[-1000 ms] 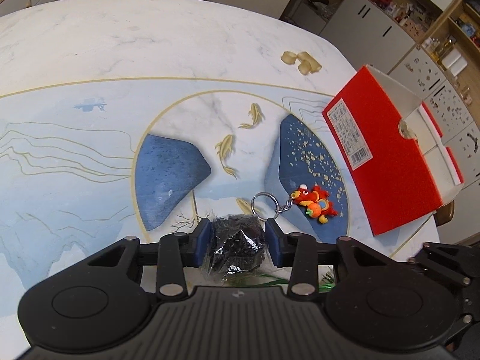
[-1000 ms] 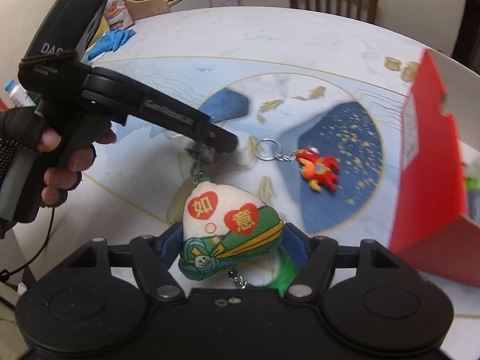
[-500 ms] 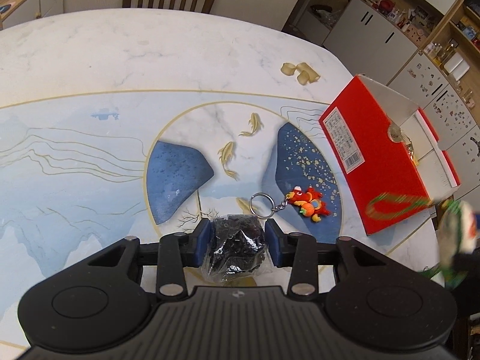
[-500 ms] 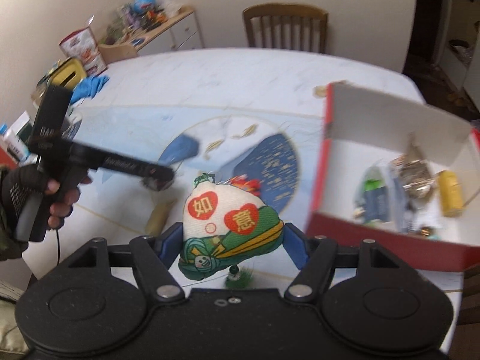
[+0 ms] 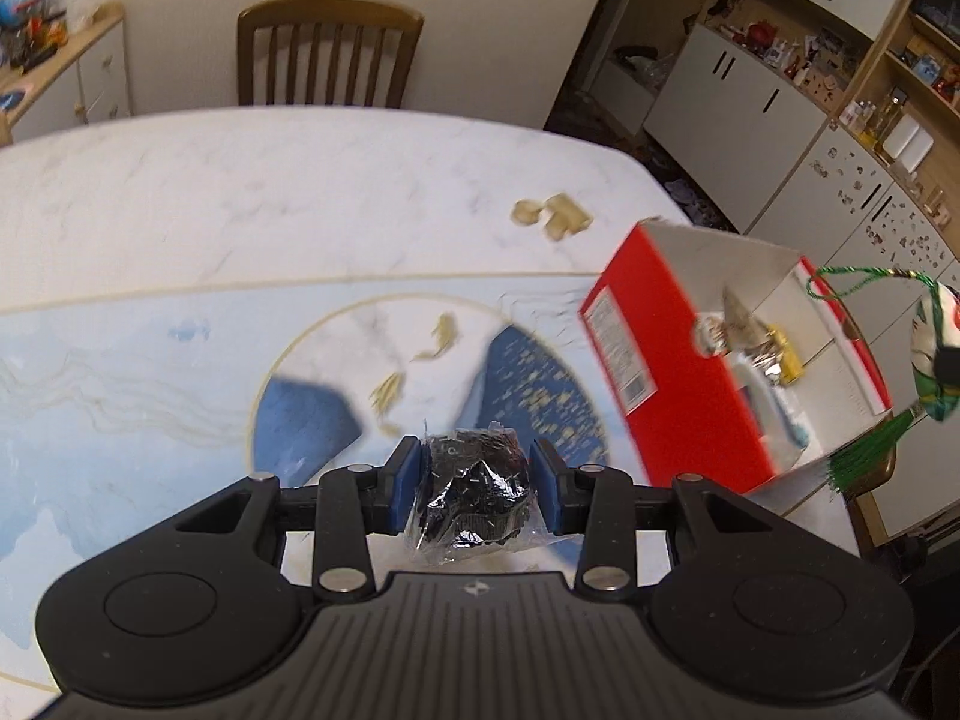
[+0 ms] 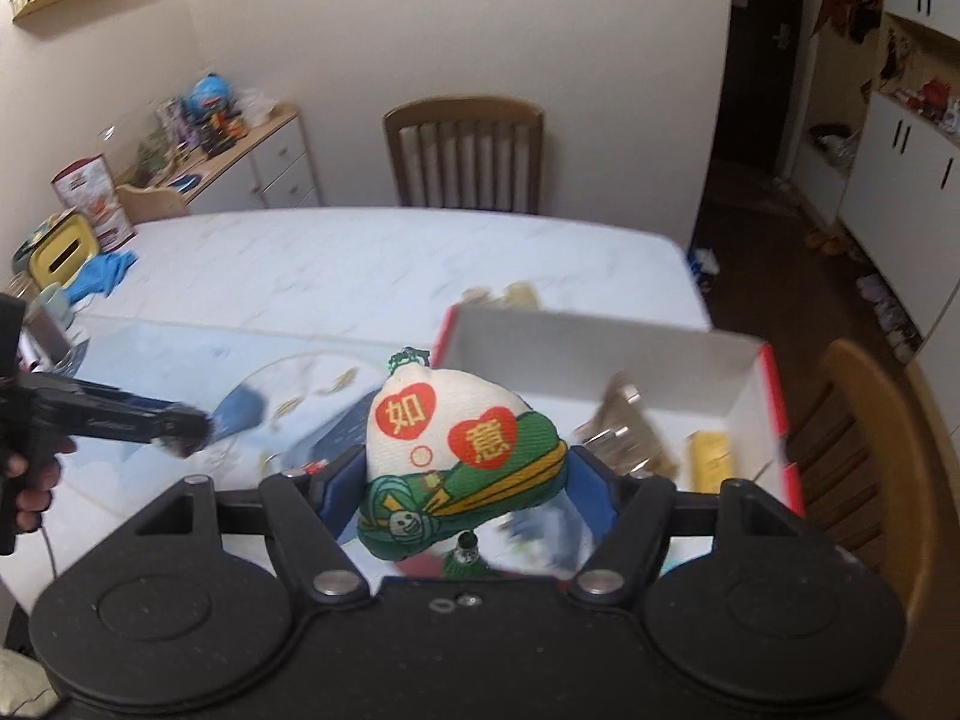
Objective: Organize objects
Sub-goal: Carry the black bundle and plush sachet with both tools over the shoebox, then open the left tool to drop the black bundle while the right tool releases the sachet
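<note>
Spanning both views, a marble-patterned table [image 5: 240,198] printed with blue panels and gold fish is seen; a wooden chair [image 5: 327,51] is set at its far edge, white cabinets [image 5: 738,96] to the right; a red box [image 5: 678,372], open-topped with small items inside, is placed near the table's right edge. A black crinkled packet [image 5: 471,495] is pinched by the left gripper [image 5: 474,480] above the table; an embroidered pouch [image 6: 456,450] is clamped by the right gripper [image 6: 465,492], over the box's near edge.
</note>
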Motion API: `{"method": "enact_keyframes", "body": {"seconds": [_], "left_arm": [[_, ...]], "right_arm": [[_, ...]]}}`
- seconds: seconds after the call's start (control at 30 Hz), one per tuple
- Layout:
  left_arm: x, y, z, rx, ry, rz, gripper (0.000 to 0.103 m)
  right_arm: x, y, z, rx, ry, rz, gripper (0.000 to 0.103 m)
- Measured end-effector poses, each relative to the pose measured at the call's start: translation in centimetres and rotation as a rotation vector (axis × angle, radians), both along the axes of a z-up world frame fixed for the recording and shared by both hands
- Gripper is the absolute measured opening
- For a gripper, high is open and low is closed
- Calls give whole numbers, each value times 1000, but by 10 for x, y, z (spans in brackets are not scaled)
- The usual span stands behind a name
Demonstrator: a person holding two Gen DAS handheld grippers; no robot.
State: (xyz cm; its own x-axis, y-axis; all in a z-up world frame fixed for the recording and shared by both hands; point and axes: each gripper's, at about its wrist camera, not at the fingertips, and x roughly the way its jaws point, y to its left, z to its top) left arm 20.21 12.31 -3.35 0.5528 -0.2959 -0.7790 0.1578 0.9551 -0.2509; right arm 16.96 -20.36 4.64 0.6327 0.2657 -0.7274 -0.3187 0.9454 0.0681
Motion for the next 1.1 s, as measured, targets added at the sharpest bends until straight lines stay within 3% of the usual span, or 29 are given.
{"method": "enact_keyframes", "body": {"seconds": [0.23,0.4,0.8,1.1], "left_arm": [[10,-52,20,32,-35,-37,39],[20,-95,34,45,-69,-77,39],[61,-187,34,86,-68,-150,39],[101,-232,7,126,-46,-160,39]], "right_arm": [[22,-39,10,-27,-74,-42,69],[43,-61,-1,-36,-74,-55,69],[65,-89,-61,-57,31,-10,69],[69,-95,-99,-91,129,44,69]]}}
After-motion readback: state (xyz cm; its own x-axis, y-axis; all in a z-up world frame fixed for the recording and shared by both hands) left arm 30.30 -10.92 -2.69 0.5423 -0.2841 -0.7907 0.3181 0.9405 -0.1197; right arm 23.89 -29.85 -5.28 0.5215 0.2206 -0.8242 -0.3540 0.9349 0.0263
